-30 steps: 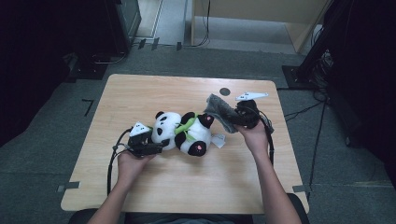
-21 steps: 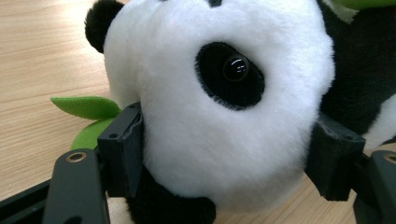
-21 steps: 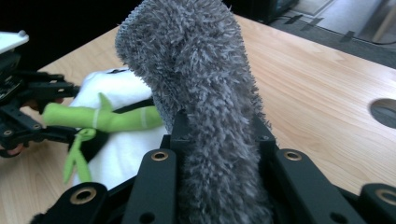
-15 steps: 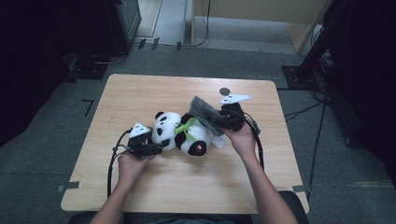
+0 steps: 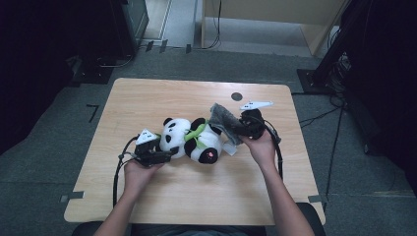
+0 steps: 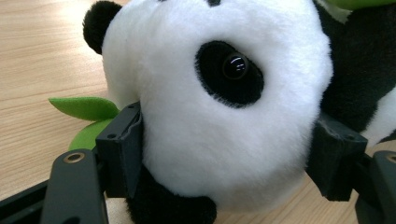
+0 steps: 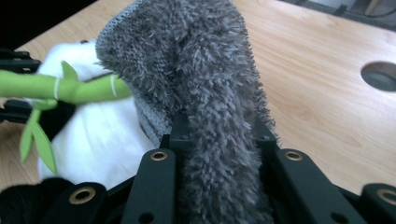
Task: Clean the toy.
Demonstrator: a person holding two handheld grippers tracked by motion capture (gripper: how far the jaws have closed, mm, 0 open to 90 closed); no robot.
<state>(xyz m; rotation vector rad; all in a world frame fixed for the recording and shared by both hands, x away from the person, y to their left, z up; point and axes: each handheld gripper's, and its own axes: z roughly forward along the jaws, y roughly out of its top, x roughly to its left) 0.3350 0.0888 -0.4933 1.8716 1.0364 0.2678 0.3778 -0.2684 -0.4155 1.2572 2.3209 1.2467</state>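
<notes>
A plush panda [image 5: 193, 139] lies on its side in the middle of the wooden table [image 5: 162, 96], a green bamboo sprig [image 7: 70, 88] across its chest. My left gripper [image 5: 164, 155] is shut on the panda's white head [image 6: 224, 102], one black pad at each side of it. My right gripper [image 5: 236, 129] is shut on a grey fuzzy cloth [image 5: 223, 119], which it holds up over the panda's body. In the right gripper view the cloth [image 7: 205, 93] rises from between the jaws and hides what lies behind it.
A round cable hole [image 5: 237, 96] sits in the table near its far edge, also seen as the cable hole [image 7: 379, 76]. Bare wood lies toward the near edge. Dark furniture and cables stand on the floor around the table.
My right gripper has carried the grey cloth to the left, from beside the panda to over its body. My left gripper has kept still on the head.
</notes>
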